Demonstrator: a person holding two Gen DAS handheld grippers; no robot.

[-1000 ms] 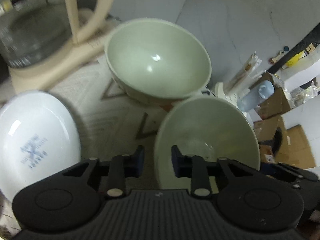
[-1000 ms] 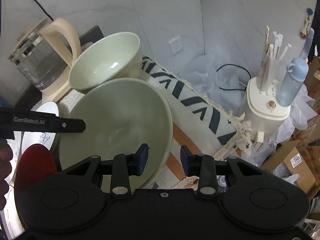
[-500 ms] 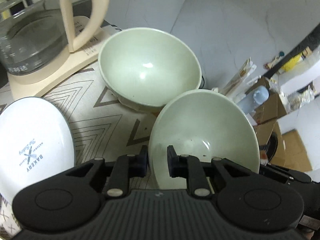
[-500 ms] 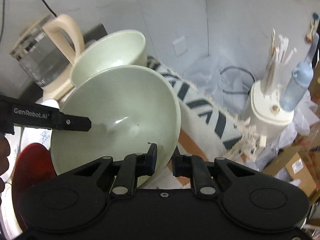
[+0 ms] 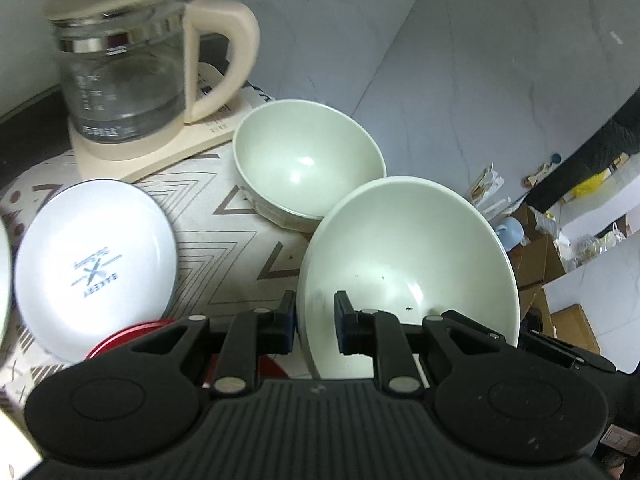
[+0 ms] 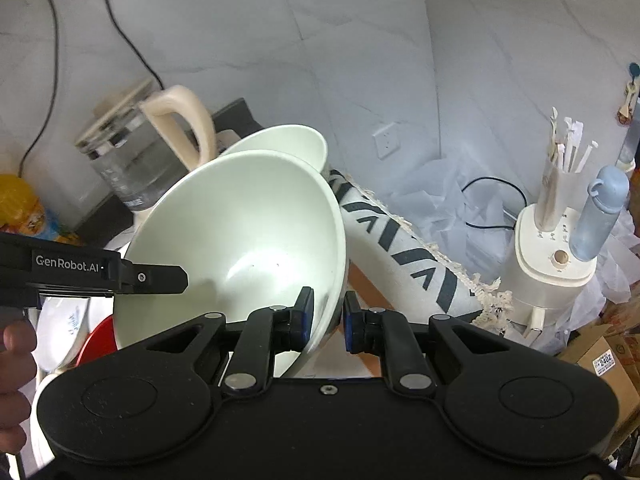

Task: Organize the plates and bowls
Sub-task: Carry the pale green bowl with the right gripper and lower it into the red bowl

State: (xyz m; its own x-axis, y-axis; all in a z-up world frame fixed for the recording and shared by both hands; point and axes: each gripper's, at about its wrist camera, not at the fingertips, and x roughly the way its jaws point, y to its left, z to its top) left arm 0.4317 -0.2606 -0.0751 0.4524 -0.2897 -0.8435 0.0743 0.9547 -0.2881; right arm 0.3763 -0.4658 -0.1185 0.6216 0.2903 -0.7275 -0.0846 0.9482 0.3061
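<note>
The large pale-green bowl (image 5: 408, 264) is being held off the counter (image 5: 224, 240), tilted, its rim gripped at two places: the left tool (image 5: 315, 320) is being clamped over the near left part of the rim, one pad outside the wall and one inside, and the right tool (image 6: 326, 318) is being clamped over the rim on the opposite side in the same way. In the right wrist view the bowl (image 6: 240, 240) is being seen to open toward the left tool's body, which is reaching in from the left edge.

The second pale-green bowl (image 5: 306, 164) is being left upright on the patterned cloth just beyond the held one, its rim close beside or touching it; which cannot be told. That is the relation that matters: the resting bowl is lying straight ahead of both tools and below the held bowl, so nesting is being judged to call for a short forward carry, a levelling of the tilt, then a lowering. Neither hand is clearly nearer.

To the left, a white bakery plate (image 5: 96, 268) is being rested over a red plate (image 5: 124, 334), and a glass kettle (image 5: 124, 68) is being kept on its base behind.
</note>
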